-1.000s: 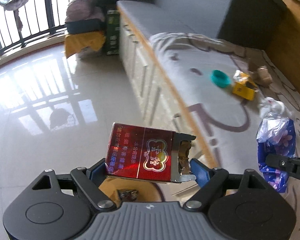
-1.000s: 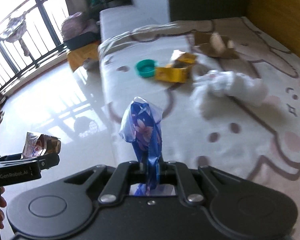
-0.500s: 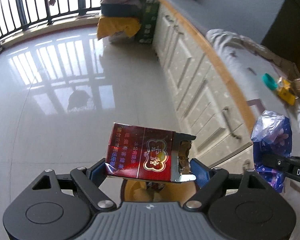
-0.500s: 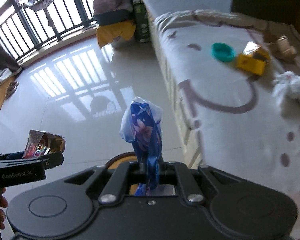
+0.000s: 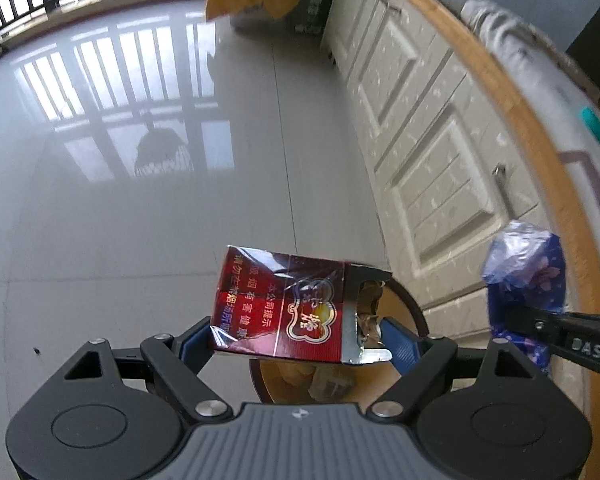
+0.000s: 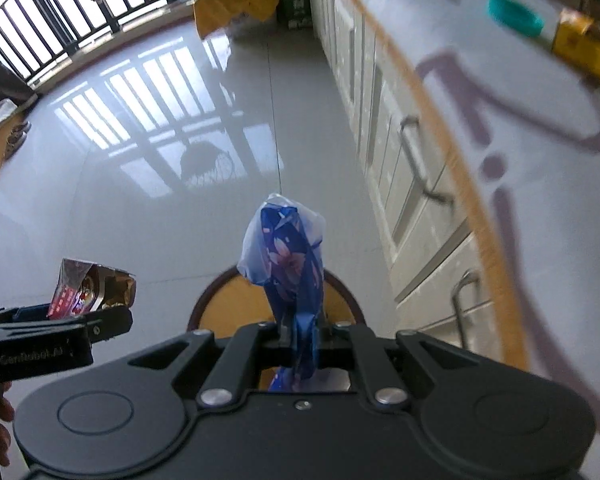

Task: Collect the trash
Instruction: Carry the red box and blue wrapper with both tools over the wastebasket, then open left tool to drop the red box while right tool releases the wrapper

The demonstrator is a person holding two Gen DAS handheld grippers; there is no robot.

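The left tongs (image 5: 300,340) stand wide and clamp a red cigarette pack (image 5: 288,308) by its two ends between the blue pads (image 5: 400,340); the pack's torn top faces right. The right tongs (image 6: 300,334) are closed tight on a crumpled blue flowered plastic wrapper (image 6: 290,264), which sticks up between them. Both pieces of trash hang above a round bin (image 6: 228,304) on the glossy floor (image 5: 140,200), beside the white drawers (image 5: 440,160). A teal lid (image 6: 514,14) and a yellow packet (image 6: 584,50) lie on the bed cover (image 6: 540,128).
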